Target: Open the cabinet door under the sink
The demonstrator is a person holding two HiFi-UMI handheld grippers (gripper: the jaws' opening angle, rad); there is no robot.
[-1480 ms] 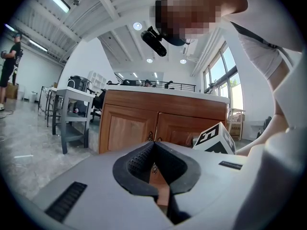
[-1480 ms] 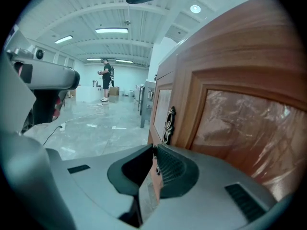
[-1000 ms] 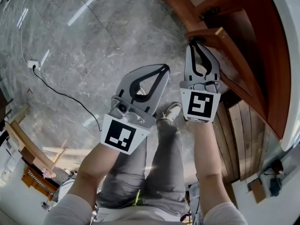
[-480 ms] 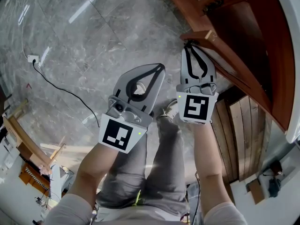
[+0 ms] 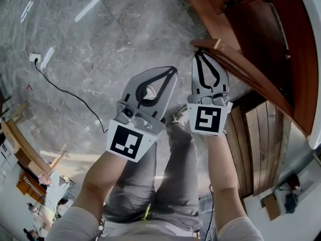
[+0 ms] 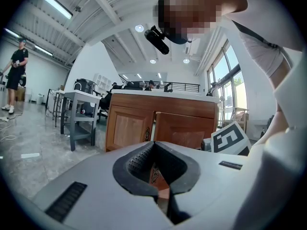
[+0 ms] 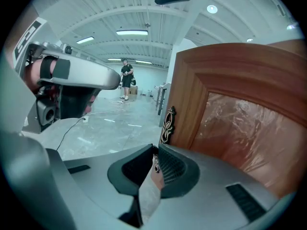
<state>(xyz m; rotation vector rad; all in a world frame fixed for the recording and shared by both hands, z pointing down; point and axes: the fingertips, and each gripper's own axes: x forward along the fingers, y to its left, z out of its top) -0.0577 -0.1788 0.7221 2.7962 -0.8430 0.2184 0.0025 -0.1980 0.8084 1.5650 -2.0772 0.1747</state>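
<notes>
The wooden cabinet door [image 5: 235, 62] stands swung outward; in the right gripper view it [image 7: 240, 119] fills the right side, with its dark ornate handle [image 7: 167, 123] on the near edge. My right gripper [image 5: 201, 53] is at that edge, and its jaws [image 7: 154, 150] are shut on the lower part of the handle. My left gripper [image 5: 173, 70] hangs beside it over the floor, shut with nothing in it. The left gripper view [image 6: 154, 145] shows the cabinet from the front: a closed left door [image 6: 127, 126] and the ajar door [image 6: 180, 131].
A white socket block [image 5: 35, 57] with a black cable [image 5: 65, 97] lies on the grey stone floor at left. My legs and a shoe [image 5: 181, 117] are below the grippers. Wooden boards [image 5: 256, 144] are at the right. A grey table [image 6: 79, 109] and a standing person [image 6: 17, 71] are farther off.
The door has swung a little wider, its free edge coming nearer with my right gripper still shut on the handle. My left gripper has barely moved.
</notes>
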